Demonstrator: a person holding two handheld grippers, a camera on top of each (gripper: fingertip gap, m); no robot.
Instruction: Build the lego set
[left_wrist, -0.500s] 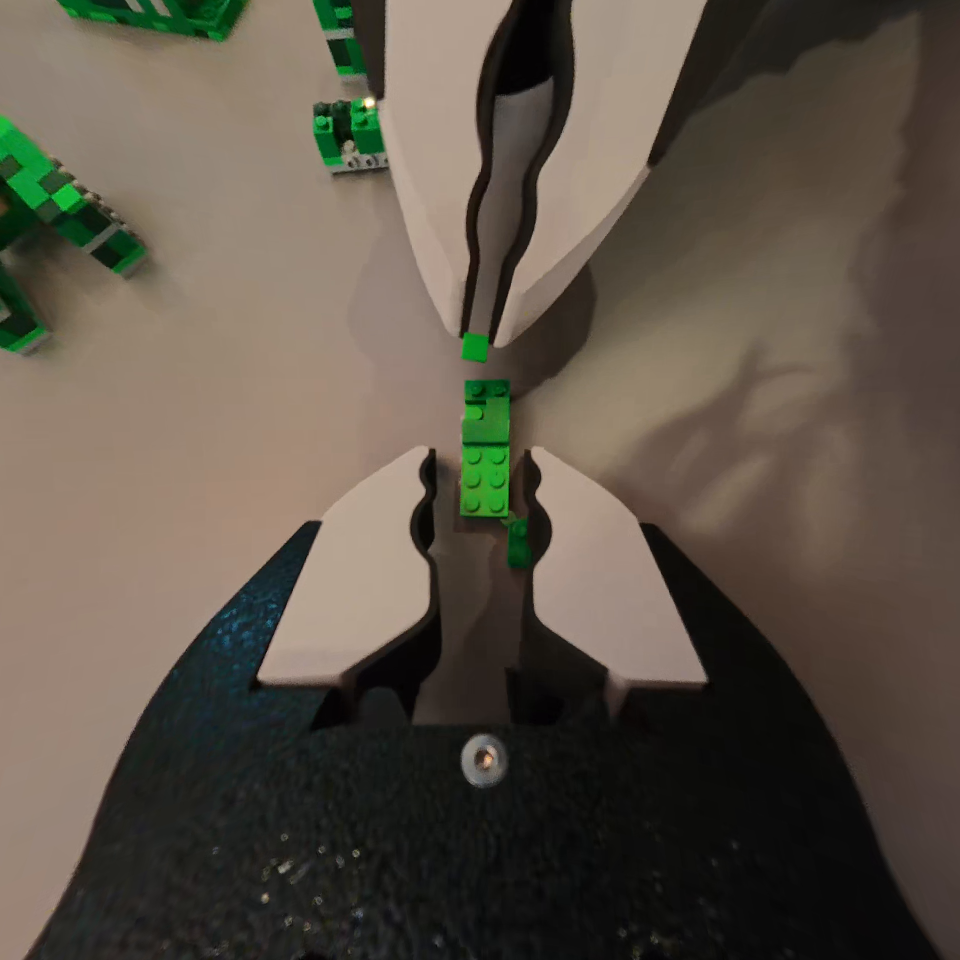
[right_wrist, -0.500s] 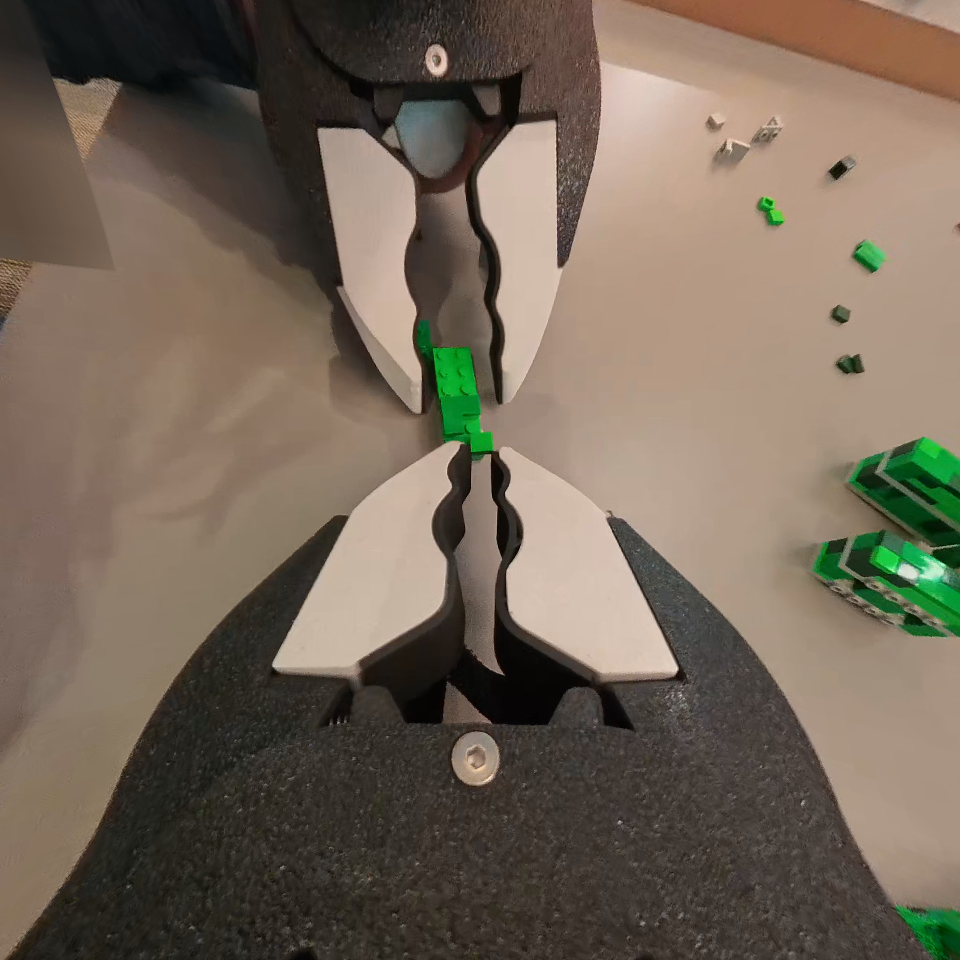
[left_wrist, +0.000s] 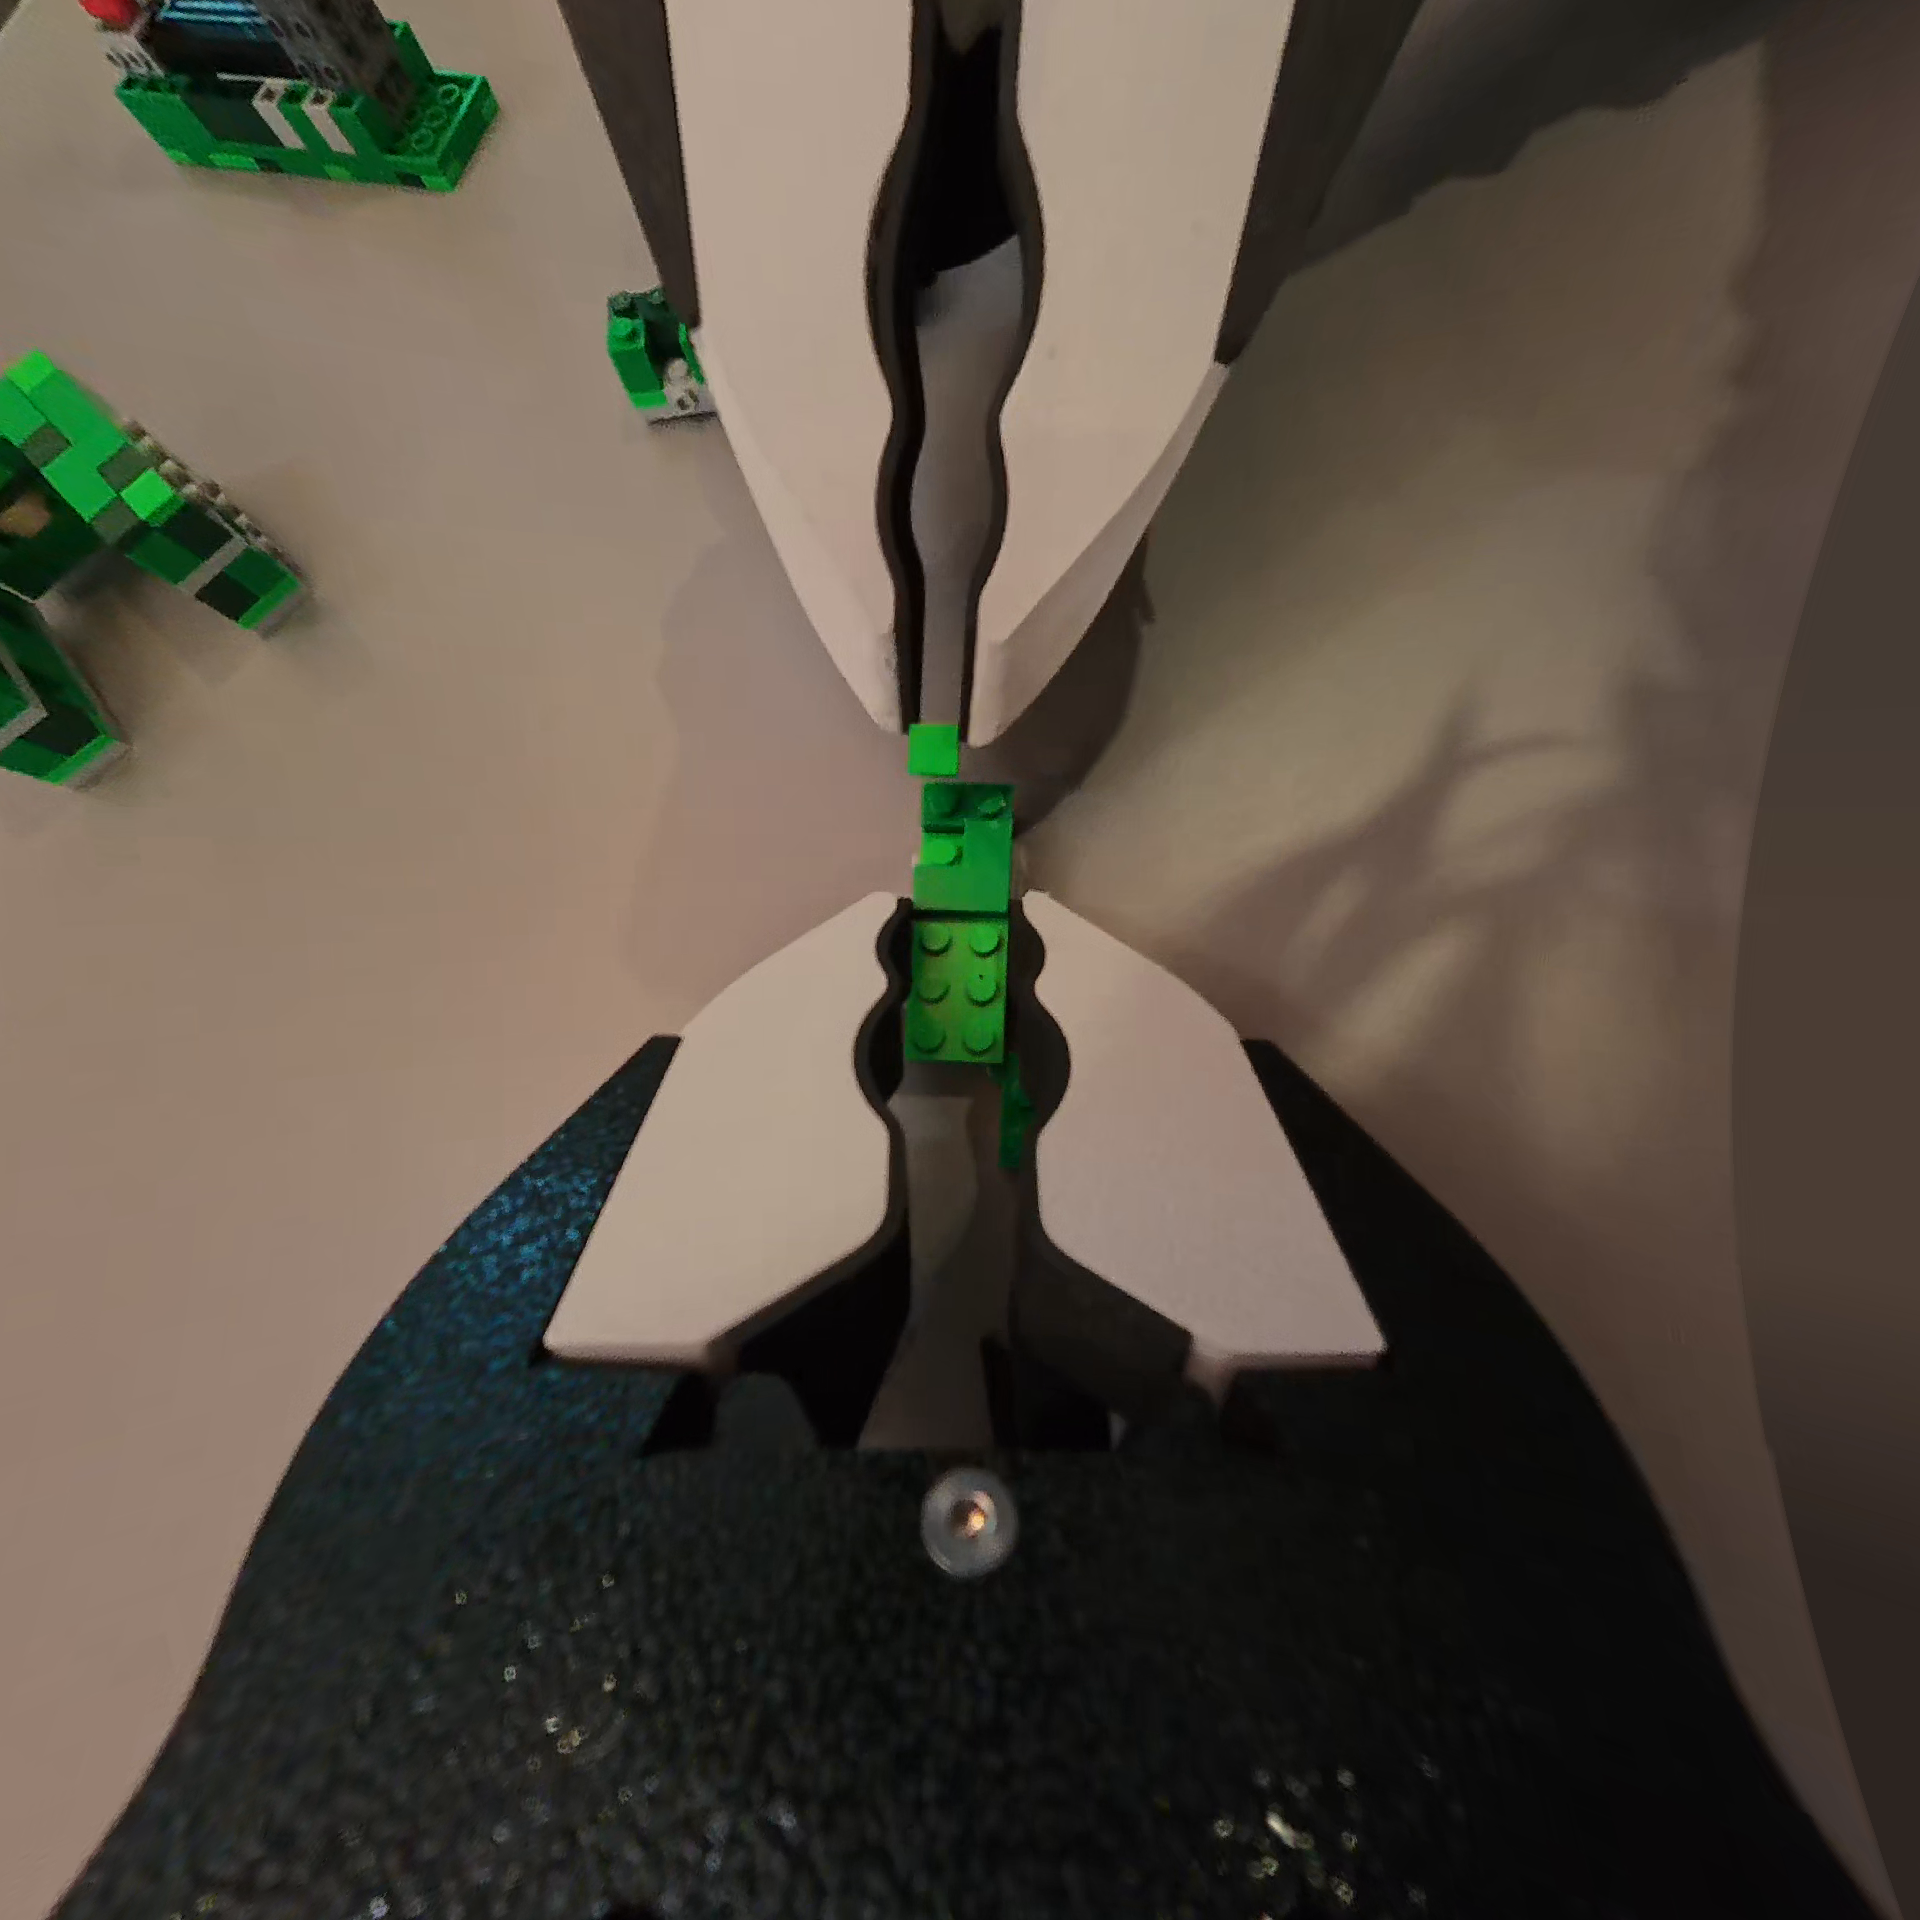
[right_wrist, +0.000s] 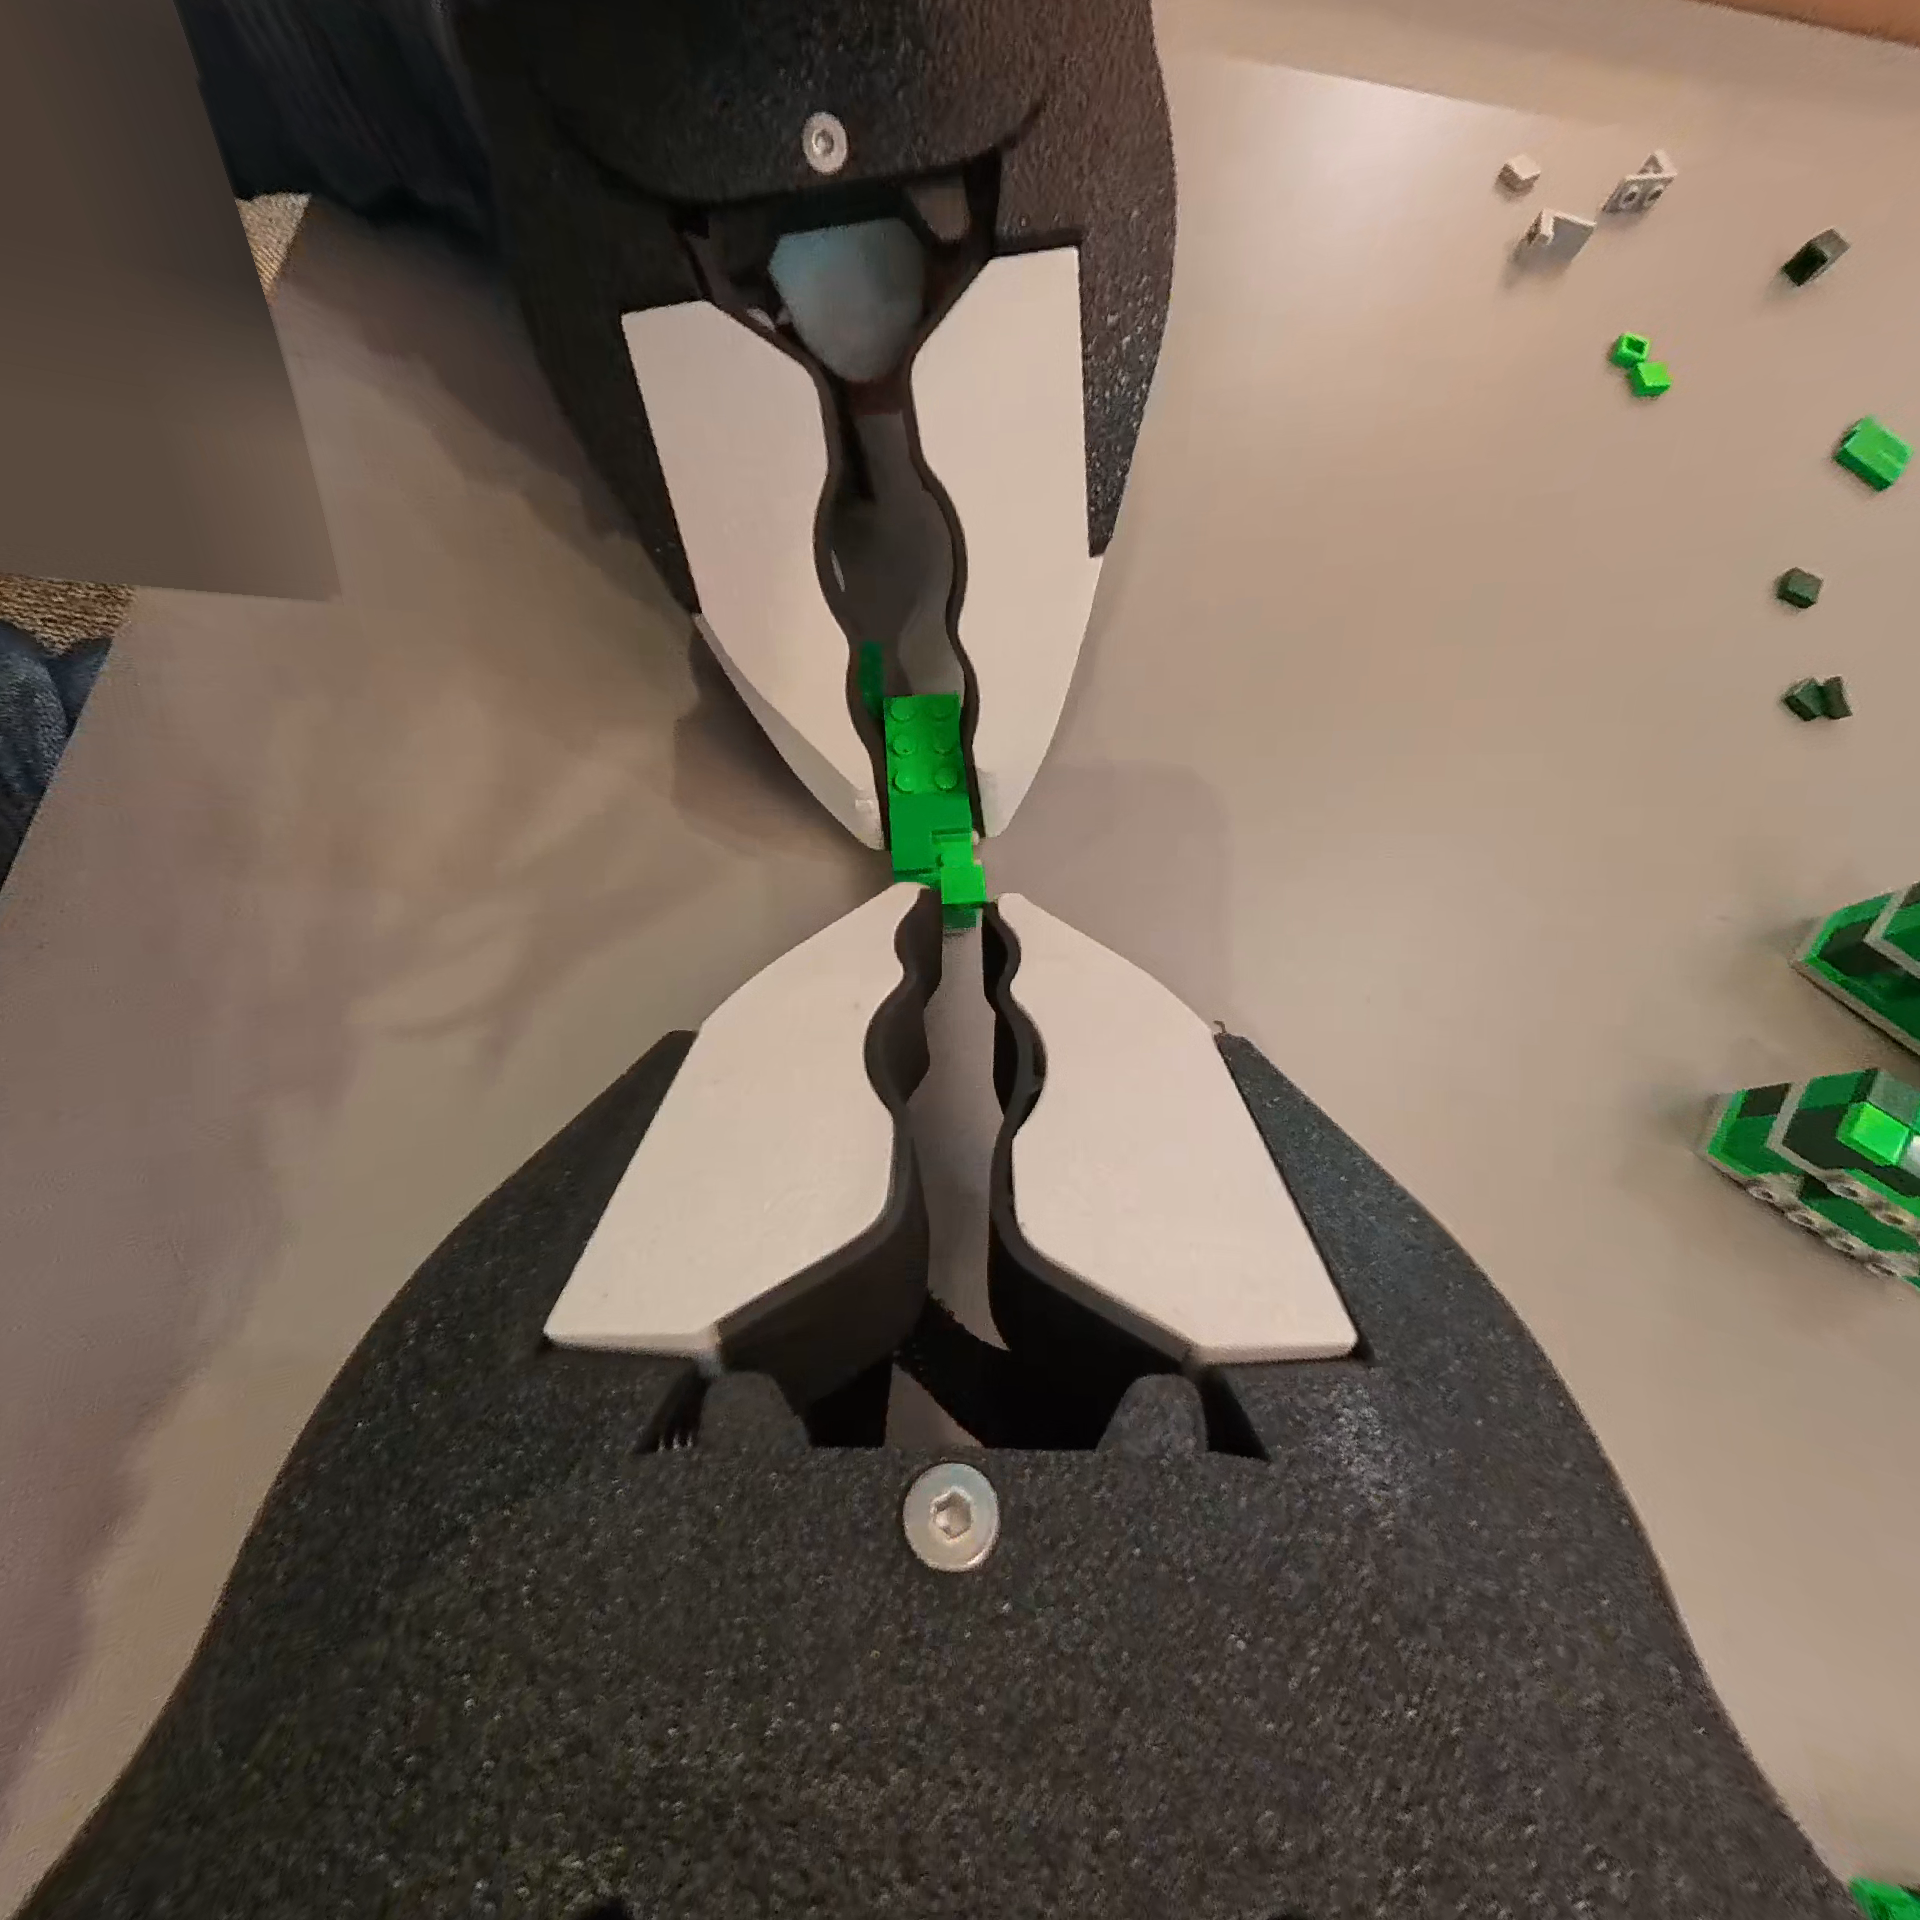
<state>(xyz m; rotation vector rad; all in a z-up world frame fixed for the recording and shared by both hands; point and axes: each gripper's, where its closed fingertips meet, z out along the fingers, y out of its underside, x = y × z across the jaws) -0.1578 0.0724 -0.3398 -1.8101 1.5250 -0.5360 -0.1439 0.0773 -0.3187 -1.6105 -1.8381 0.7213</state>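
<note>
In the left wrist view, the left tool (left_wrist: 961, 914) is clamped on the sides of a small green plate assembly (left_wrist: 961, 935), held low above the pale worktop (left_wrist: 416, 1039); its studded half sits between the fingertips and the stepped half juts forward. Facing it, the right tool (left_wrist: 933, 727) pinches a tiny green tile (left_wrist: 932, 748) at its very tips, just beside the assembly's far end. The pieces look light, stiff and glossy, so they could slip or twist under a skewed squeeze; holding by the flat side walls, as here, seems the safest. Finished green sub-builds (left_wrist: 135, 540) stand well apart to the left. In the right wrist view, the right tool (right_wrist: 961, 909) is closed on the tile (right_wrist: 961, 883), which meets the assembly (right_wrist: 925, 769) at its near corner, though whether it is seated I cannot tell. Loose small bricks (right_wrist: 1870, 452) lie scattered to the right.
</note>
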